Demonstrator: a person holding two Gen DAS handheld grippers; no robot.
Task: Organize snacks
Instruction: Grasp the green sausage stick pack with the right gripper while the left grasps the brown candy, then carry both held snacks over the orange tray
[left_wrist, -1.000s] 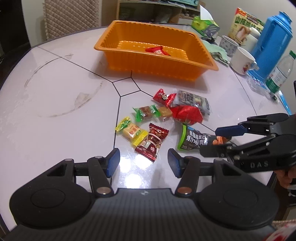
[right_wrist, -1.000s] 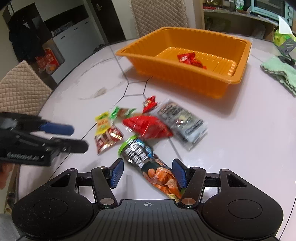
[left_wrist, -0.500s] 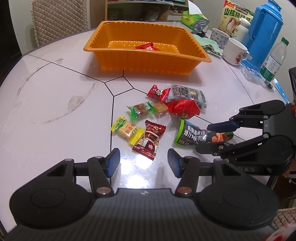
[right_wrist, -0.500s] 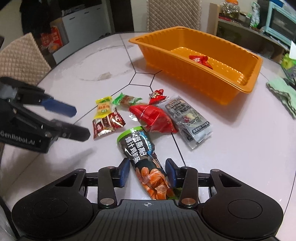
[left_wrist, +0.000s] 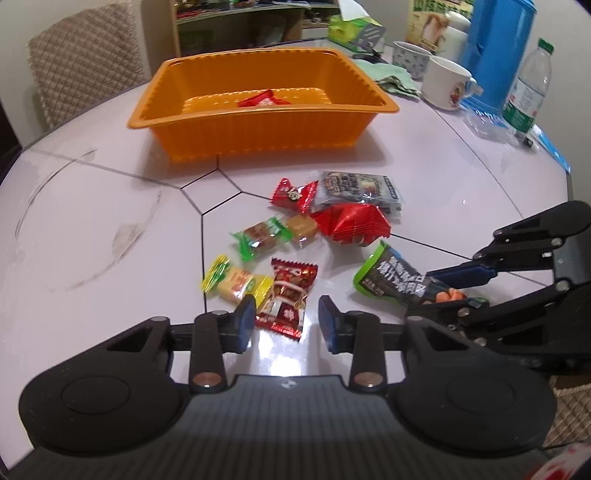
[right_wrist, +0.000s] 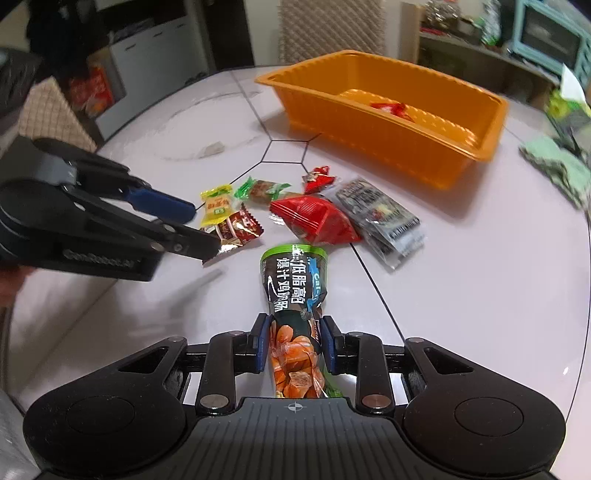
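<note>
Fingers of the right gripper (right_wrist: 291, 345) closing on the dark green-topped snack pouch (right_wrist: 293, 291), pads pressed against its sides, pouch lying on the white counter (right_wrist: 461, 295). Left gripper (left_wrist: 284, 323) fingers also closing, straddling the dark red candy wrapper (left_wrist: 288, 295), pads not yet pressing it. Farther off: loose candies, then the orange tray (left_wrist: 258, 129) holding one red packet (left_wrist: 258, 101).

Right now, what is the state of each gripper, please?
Left gripper: closing around the dark red candy; pads not yet pressing it.
Right gripper: closing, pads already pressing the black snack pouch.
</note>
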